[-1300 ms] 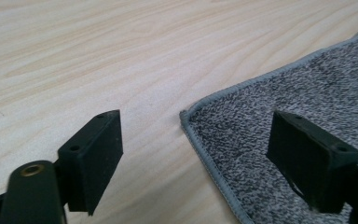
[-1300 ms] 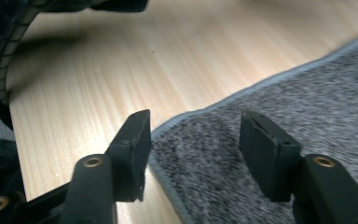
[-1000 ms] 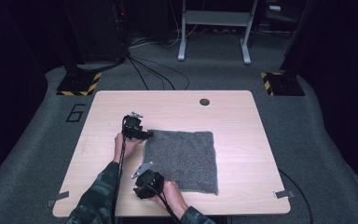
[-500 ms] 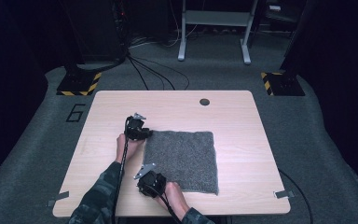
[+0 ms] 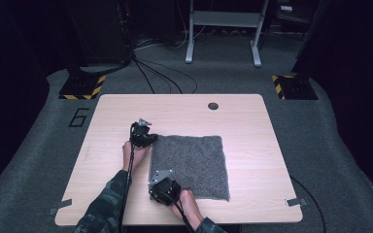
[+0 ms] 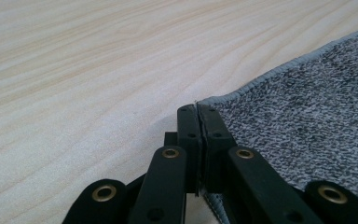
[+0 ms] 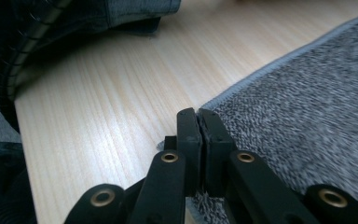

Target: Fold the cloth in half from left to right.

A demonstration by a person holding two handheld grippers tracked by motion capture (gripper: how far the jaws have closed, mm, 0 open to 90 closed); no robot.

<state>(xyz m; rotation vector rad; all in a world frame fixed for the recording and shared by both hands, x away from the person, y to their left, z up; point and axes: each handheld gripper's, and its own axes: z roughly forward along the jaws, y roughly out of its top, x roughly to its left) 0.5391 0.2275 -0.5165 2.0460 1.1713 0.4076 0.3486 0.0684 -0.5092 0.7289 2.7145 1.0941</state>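
The left gripper (image 5: pixel 150 139) sits farther out on the table, its jaws having just closed together, pinched on the cloth (image 5: pixel 194 160) at its far left corner. The right gripper (image 5: pixel 159 180) sits nearer, jaws likewise just closed on the near left corner. Both forearms reach in from the near edge, left sleeve (image 5: pixel 104 206) angled rightward.

the left gripper (image 5: pixel 150 139) is a black block with a small grey three-cornered plate on top and a thin black cable trailing back along the forearm. the right gripper (image 5: pixel 156 180) is built the same, with a larger grey plate and its own black cable. up close, the fingers (image 6: pixel 189 135) are flat matte black bars on jointed black links, pinned with brass-coloured rivets. the left sleeve (image 5: pixel 104 208) has a dark green mottled pattern.
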